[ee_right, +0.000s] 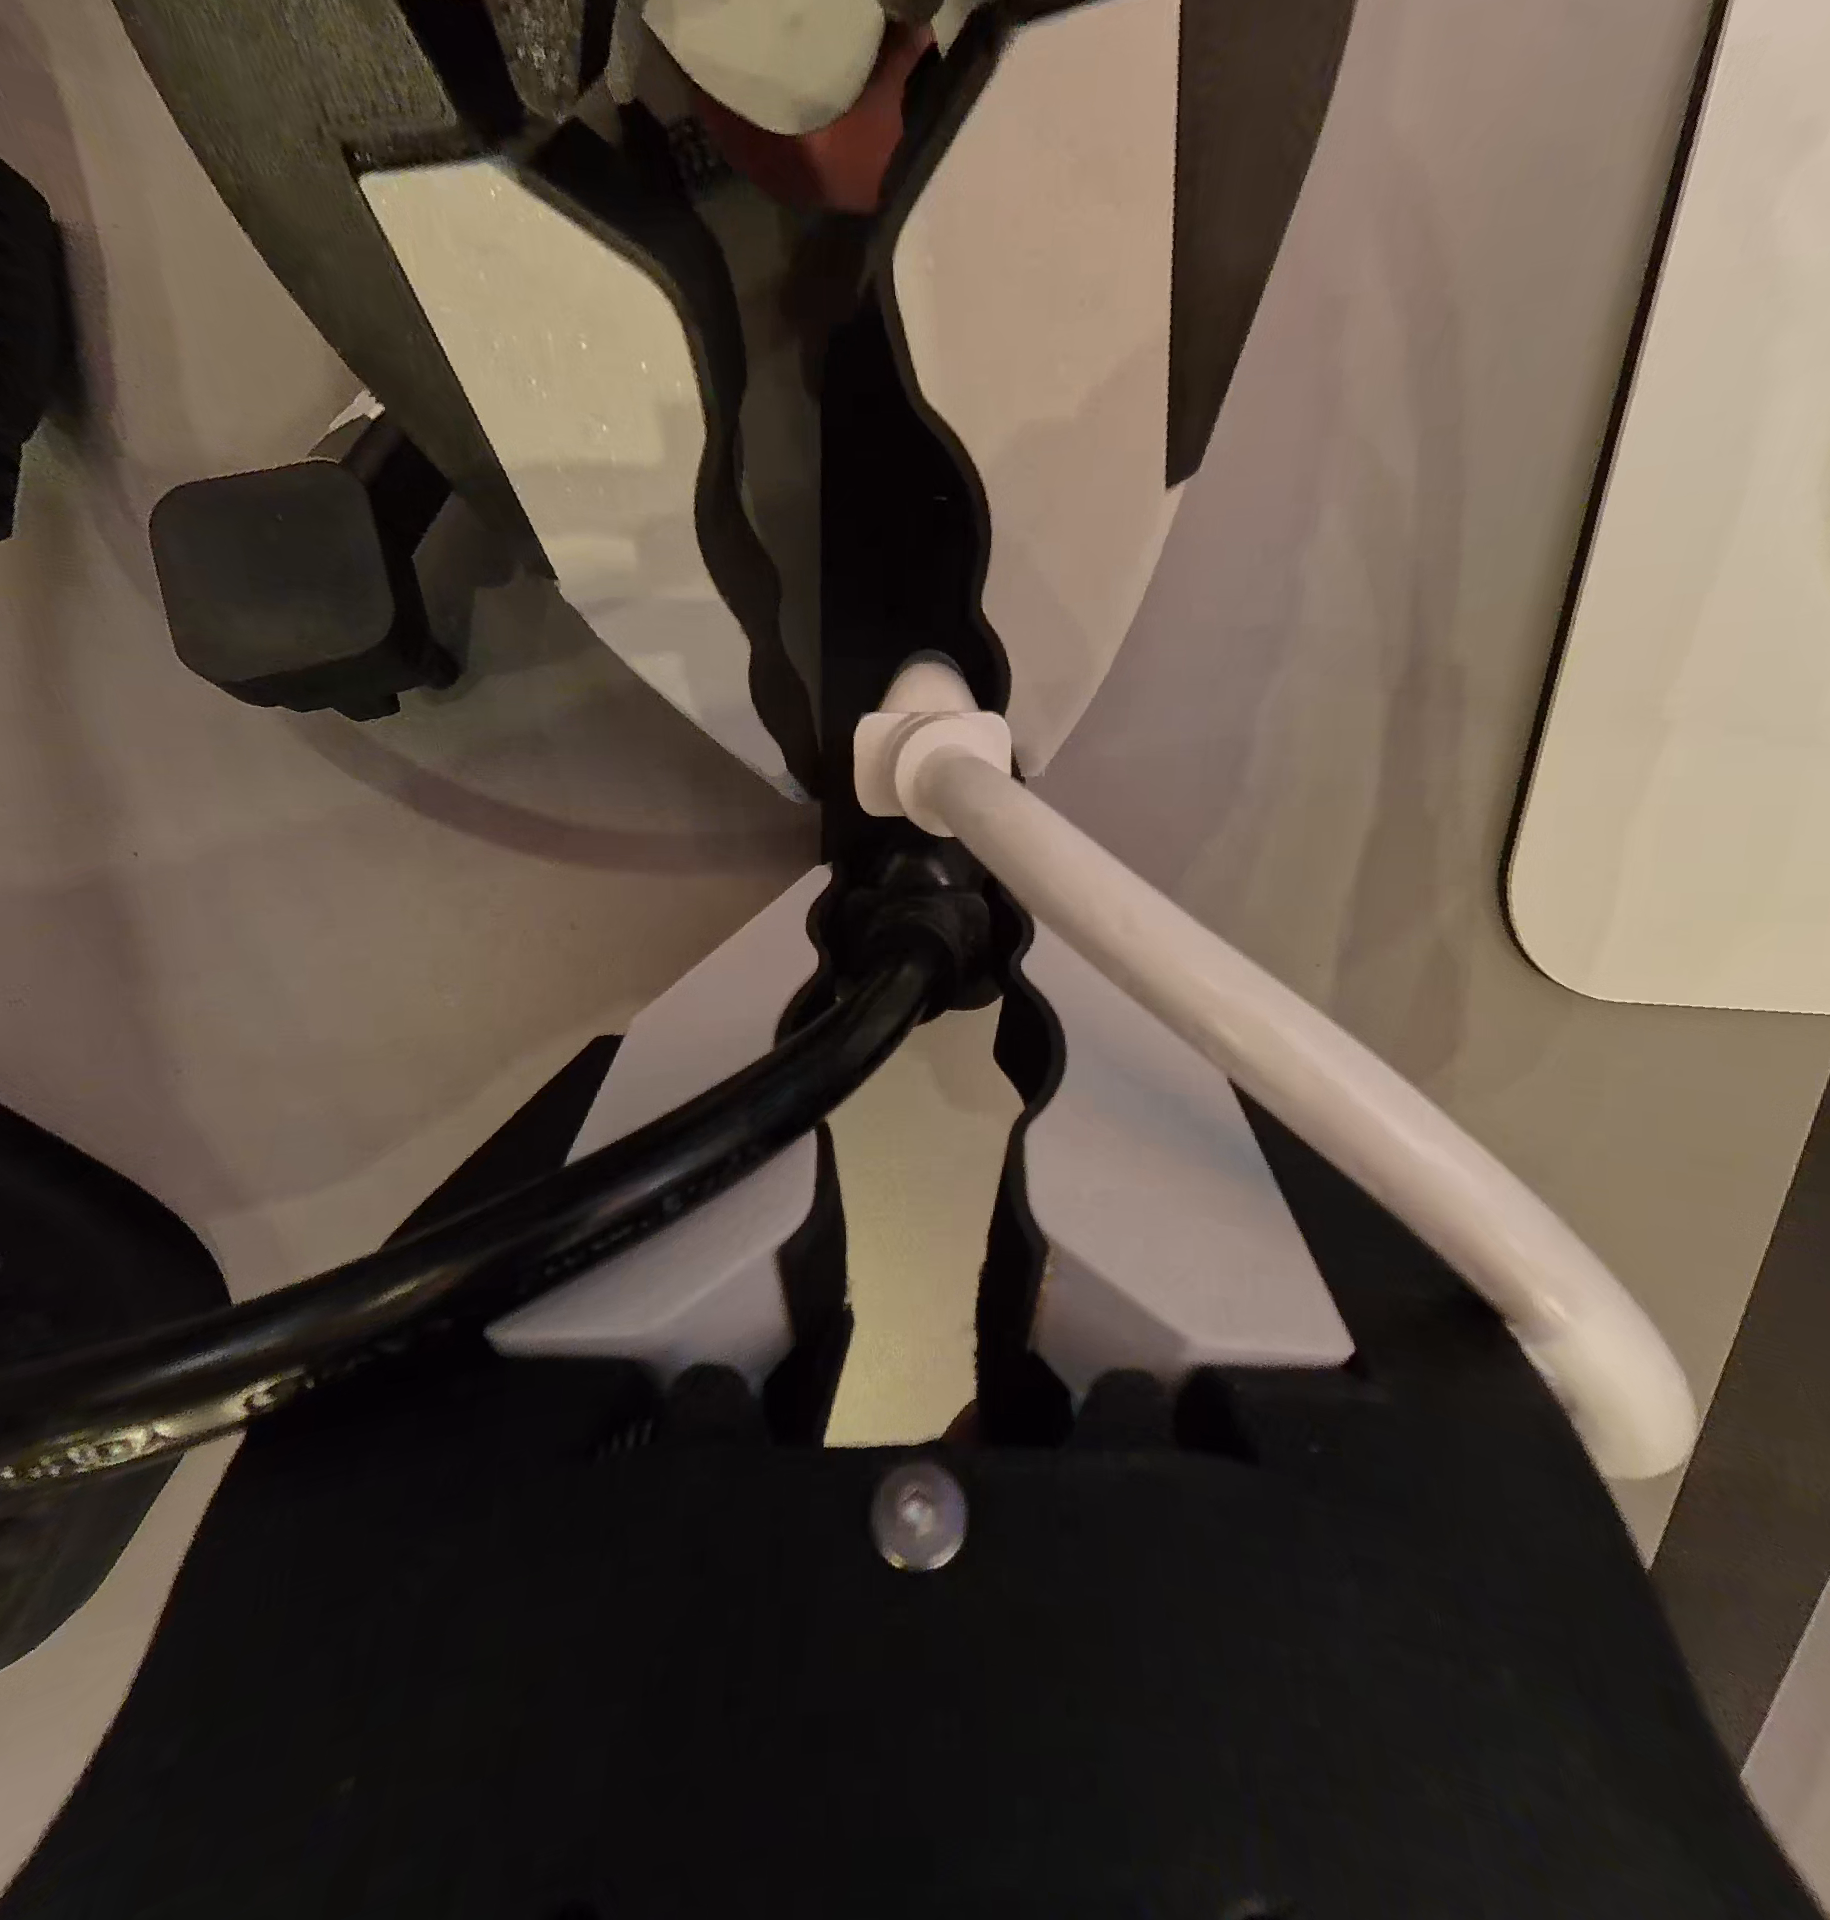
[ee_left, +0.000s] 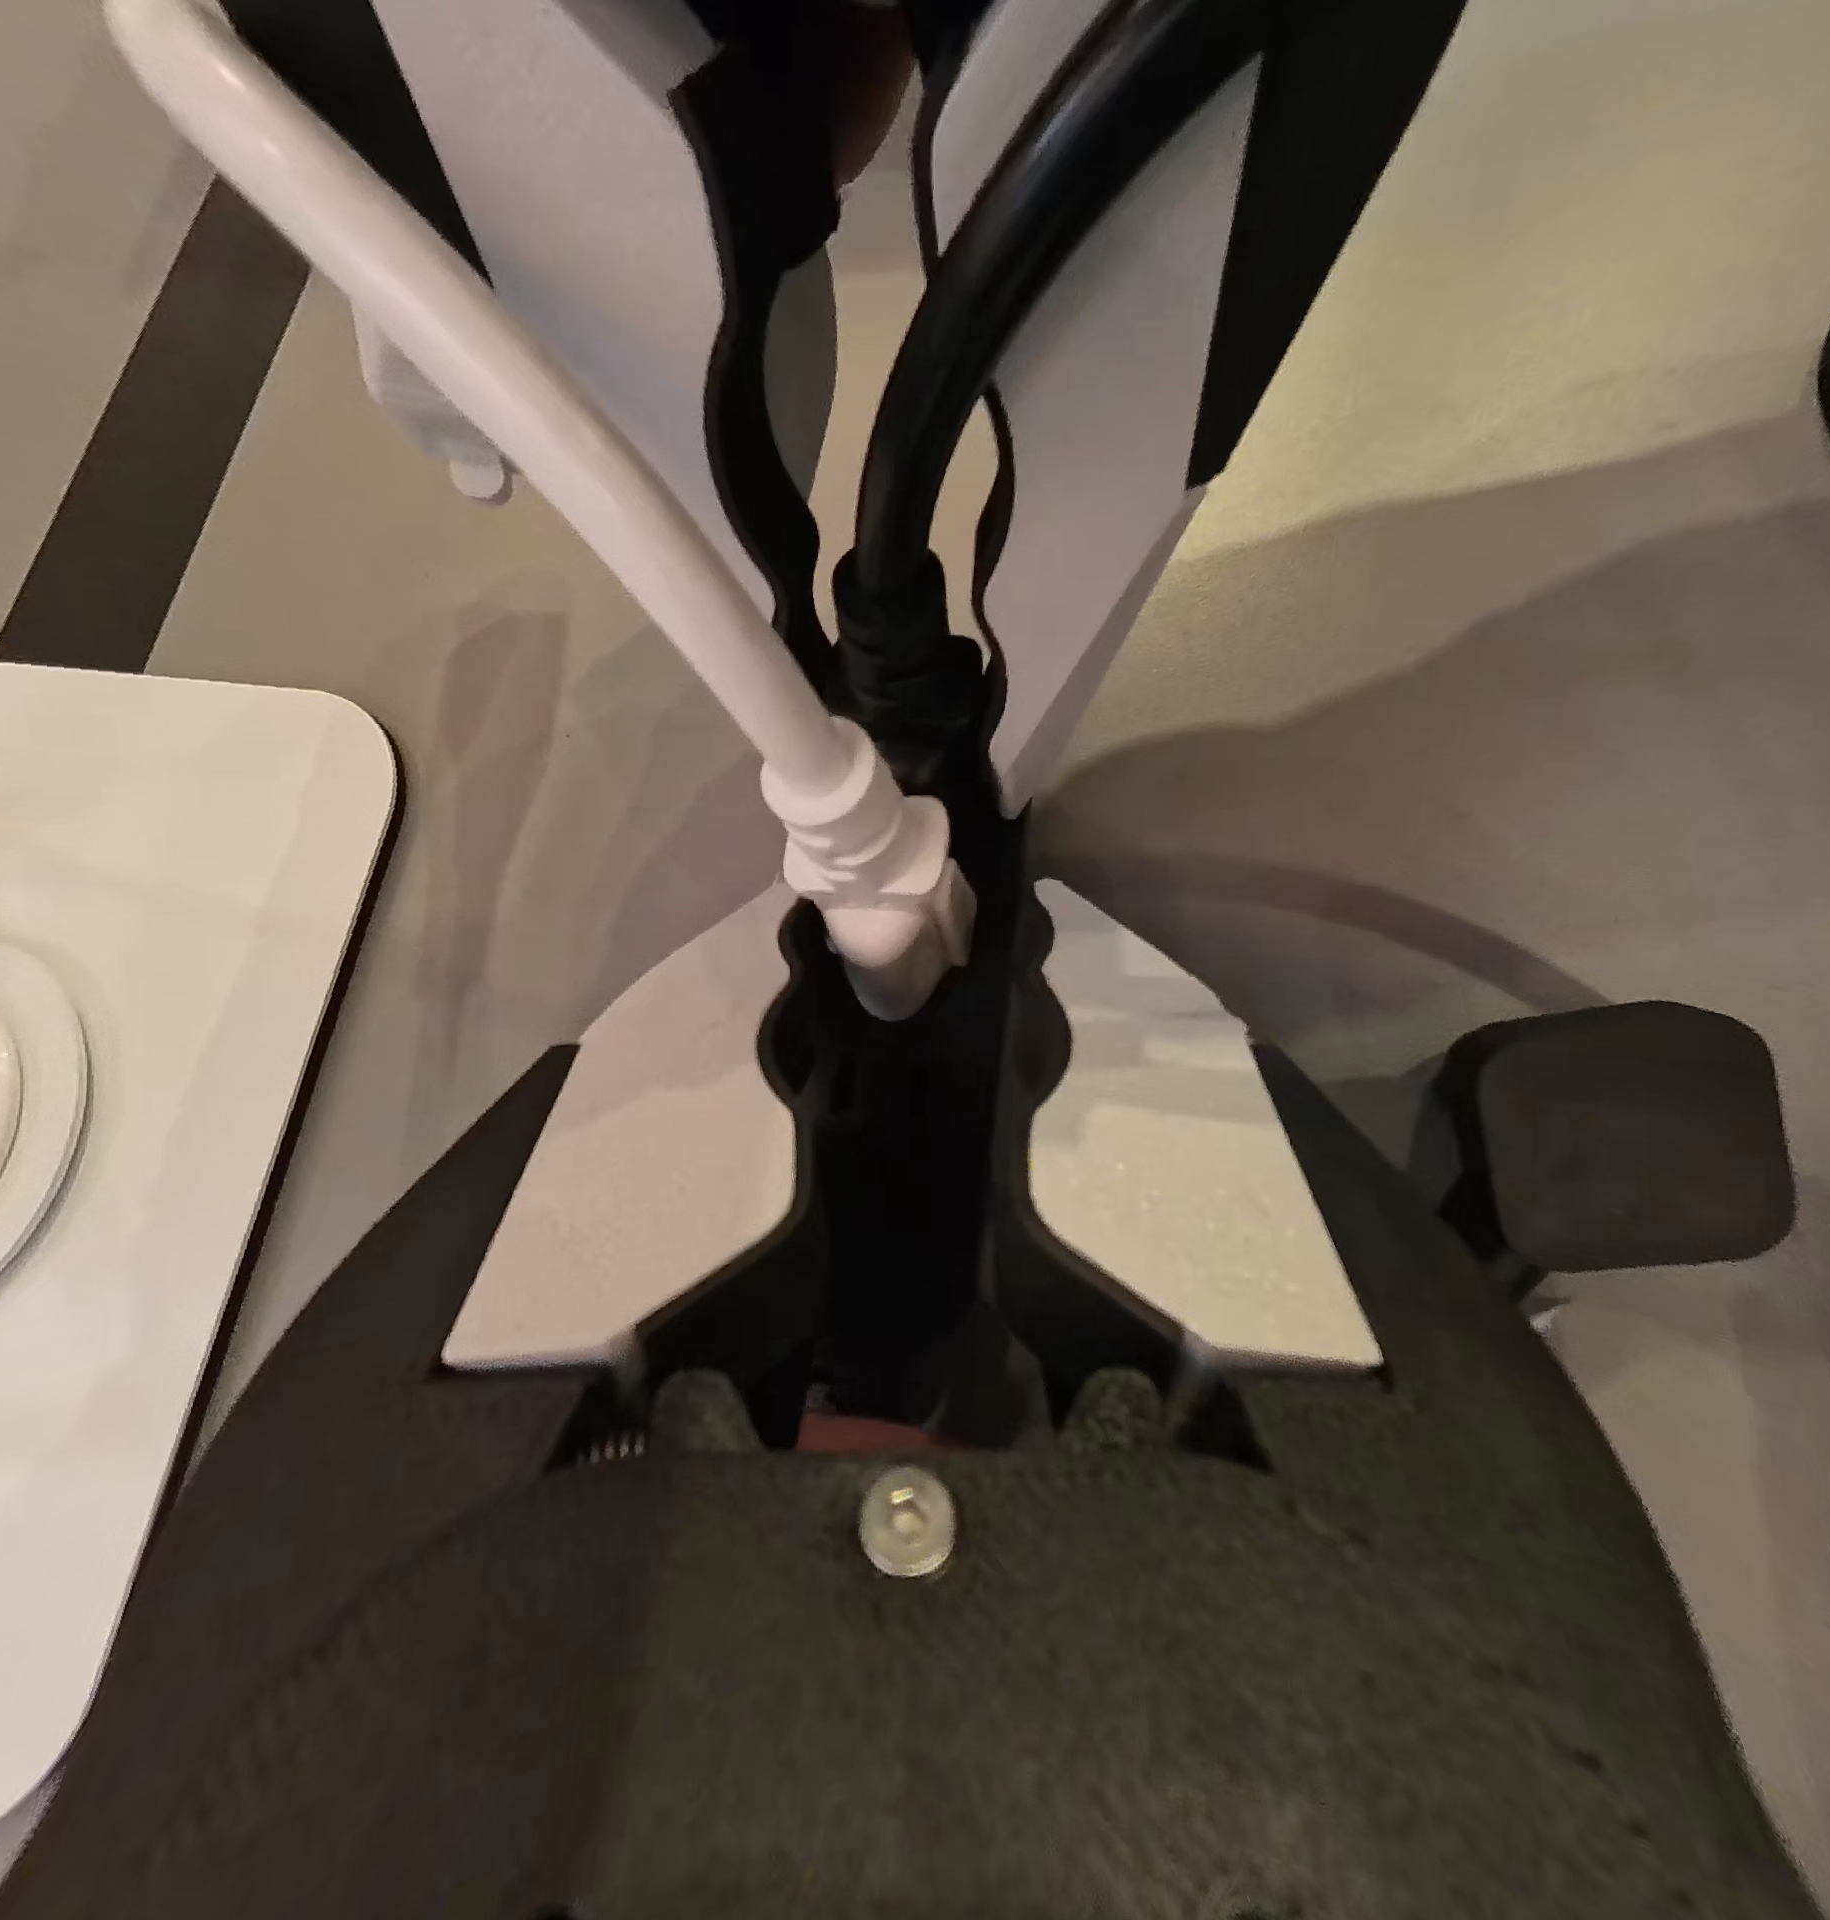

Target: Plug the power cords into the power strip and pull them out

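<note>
- Left tongs (ee_left: 895,935): clamped on my black power strip (ee_left: 890,1122).
- Right tongs (ee_right: 906,914): clamped on black plug (ee_right: 906,920); white plug (ee_right: 926,764) beside it.
- Bench (ee_left: 1513,312): pale.

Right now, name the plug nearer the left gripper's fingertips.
The white plug, between the left gripper's tips; the black plug sits beyond it, in the right gripper.

Both wrist cameras looking steeply down, very close, facing each other, sharing the thick white cord (ee_left: 537,416) (ee_right: 1254,997), glossy black cord (ee_left: 921,416) (ee_right: 578,1226), pale tabletop (ee_left: 1462,468) (ee_right: 215,935)
</note>
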Action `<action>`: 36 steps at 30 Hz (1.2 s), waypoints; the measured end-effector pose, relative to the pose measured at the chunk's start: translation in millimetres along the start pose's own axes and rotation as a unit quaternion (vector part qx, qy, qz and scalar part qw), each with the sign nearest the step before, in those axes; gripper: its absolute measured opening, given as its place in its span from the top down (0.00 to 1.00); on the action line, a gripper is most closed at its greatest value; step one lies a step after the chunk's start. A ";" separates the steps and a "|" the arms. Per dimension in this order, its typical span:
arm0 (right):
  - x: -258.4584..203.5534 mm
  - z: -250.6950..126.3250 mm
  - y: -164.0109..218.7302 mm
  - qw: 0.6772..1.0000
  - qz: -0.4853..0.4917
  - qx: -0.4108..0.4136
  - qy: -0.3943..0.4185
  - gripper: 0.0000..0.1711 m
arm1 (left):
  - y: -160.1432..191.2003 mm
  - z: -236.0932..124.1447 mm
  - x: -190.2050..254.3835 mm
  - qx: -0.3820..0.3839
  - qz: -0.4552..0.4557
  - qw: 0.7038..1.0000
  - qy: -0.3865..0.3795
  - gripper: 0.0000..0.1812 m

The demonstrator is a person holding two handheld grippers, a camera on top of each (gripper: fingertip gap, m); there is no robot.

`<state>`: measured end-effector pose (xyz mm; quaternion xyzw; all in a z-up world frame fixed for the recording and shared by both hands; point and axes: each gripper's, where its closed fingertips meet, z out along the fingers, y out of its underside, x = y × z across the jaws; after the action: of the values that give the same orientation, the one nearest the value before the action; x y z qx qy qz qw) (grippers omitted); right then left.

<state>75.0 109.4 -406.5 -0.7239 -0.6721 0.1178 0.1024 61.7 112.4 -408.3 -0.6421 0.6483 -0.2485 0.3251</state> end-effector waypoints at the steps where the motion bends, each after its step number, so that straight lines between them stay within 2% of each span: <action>1: 0.0 0.0 -0.1 1.000 0.000 0.000 0.000 0.87 | 0.0 -1.7 0.1 0.000 -0.002 1.000 0.003 0.81; 6: 0.3 0.0 -0.4 1.000 0.000 0.001 0.000 0.87 | -0.3 -9.6 -3.6 0.003 -0.005 1.000 0.000 0.87; 20: 1.1 0.2 -1.6 1.000 -0.005 0.002 0.008 0.87 | 2.7 -6.2 -2.7 -0.031 0.004 0.999 -0.005 0.86; 24: 1.2 0.4 -2.7 1.000 0.005 0.016 0.015 0.87 | 2.3 -5.5 -2.3 0.002 -0.009 1.000 0.004 0.86; 31: 0.0 1.6 -6.7 0.999 0.000 0.047 0.017 0.87 | 0.8 -5.8 -1.9 0.015 0.000 1.000 -0.010 0.87; 32: -0.2 1.6 -6.8 0.999 0.002 0.052 0.017 0.87 | 0.8 -6.0 -2.1 0.019 -0.002 1.000 -0.010 0.86; 34: -0.3 1.6 -6.8 0.998 0.001 0.054 0.016 0.87 | 0.5 -7.0 -9.9 0.012 -0.002 0.999 -0.036 0.78; 36: 0.3 1.6 -7.0 0.998 0.001 0.054 0.014 0.87 | -0.1 -6.0 -8.7 0.012 -0.005 0.999 -0.031 0.78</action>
<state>67.9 110.2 -405.9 -0.7194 -0.6625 0.1441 0.1510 57.0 120.4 -403.3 -0.6488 0.6318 -0.2380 0.3511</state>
